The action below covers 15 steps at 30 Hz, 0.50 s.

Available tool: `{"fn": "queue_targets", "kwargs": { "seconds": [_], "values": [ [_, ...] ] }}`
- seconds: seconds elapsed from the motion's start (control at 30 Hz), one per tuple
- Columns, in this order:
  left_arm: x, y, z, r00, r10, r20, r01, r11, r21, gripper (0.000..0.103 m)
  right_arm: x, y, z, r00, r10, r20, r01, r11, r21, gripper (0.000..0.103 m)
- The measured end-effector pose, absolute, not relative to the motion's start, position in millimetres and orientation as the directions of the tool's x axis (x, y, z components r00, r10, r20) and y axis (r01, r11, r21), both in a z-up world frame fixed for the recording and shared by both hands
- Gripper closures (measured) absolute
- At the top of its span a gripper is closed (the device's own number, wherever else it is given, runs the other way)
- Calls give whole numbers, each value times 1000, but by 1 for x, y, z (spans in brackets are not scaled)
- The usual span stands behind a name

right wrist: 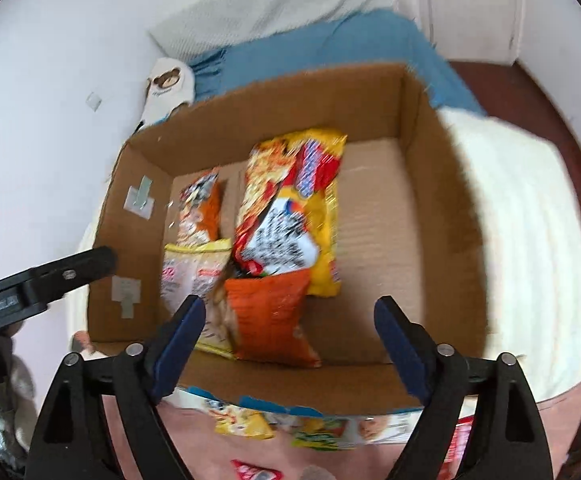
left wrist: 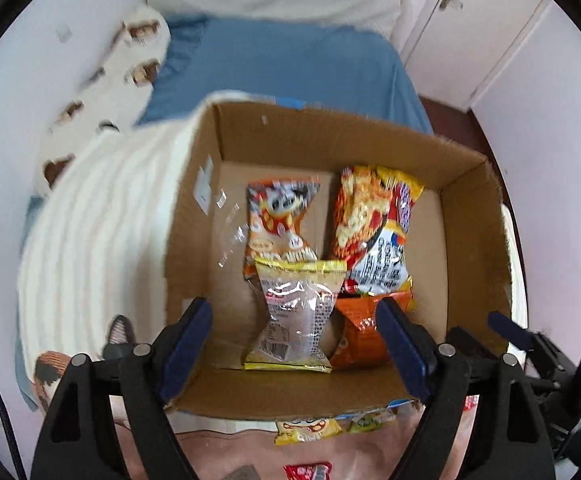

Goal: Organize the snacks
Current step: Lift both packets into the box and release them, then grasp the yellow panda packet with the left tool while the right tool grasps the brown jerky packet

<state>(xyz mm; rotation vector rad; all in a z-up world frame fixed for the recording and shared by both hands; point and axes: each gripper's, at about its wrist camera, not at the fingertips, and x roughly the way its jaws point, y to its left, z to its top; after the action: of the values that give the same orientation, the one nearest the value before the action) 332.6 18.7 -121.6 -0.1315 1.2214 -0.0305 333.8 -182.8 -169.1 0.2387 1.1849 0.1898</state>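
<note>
An open cardboard box [left wrist: 330, 128] [right wrist: 290, 92] holds several snack packets. At the back lie an orange-white cartoon packet [left wrist: 282, 220] [right wrist: 200, 212] and a big red-yellow bag [left wrist: 374, 232] [right wrist: 290, 212]. Nearer lie a clear packet with yellow edges [left wrist: 296, 316] [right wrist: 190, 276] and an orange packet [left wrist: 360, 328] [right wrist: 268, 316]. My left gripper [left wrist: 293, 308] hangs open over the clear packet, its pads apart from it. My right gripper [right wrist: 289, 304] is open over the orange packet without touching it.
Loose yellow packets [left wrist: 310, 430] [right wrist: 242, 424] and a red packet [left wrist: 306, 472] [right wrist: 254, 472] lie on the pinkish surface in front of the box. A white ribbed blanket [left wrist: 98, 240] [right wrist: 522, 220] flanks the box on a blue-sheeted bed [left wrist: 290, 64]. A bear-print pillow [left wrist: 142, 48] leans on the wall.
</note>
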Motion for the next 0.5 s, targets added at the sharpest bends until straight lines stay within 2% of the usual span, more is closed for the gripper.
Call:
{"fn": "queue_targets", "kwargs": {
  "seconds": [0.23,0.5],
  "values": [
    [295,10,-80,501,-27,-865,-39,998,-54,20,303,-191,-132,475,221,-852,-42,973,228,4],
    [260,2,-50,578,6,-816,-42,999,-23,20,270,-197,-98,551,213,-807,-47,973,225,4]
  ]
}}
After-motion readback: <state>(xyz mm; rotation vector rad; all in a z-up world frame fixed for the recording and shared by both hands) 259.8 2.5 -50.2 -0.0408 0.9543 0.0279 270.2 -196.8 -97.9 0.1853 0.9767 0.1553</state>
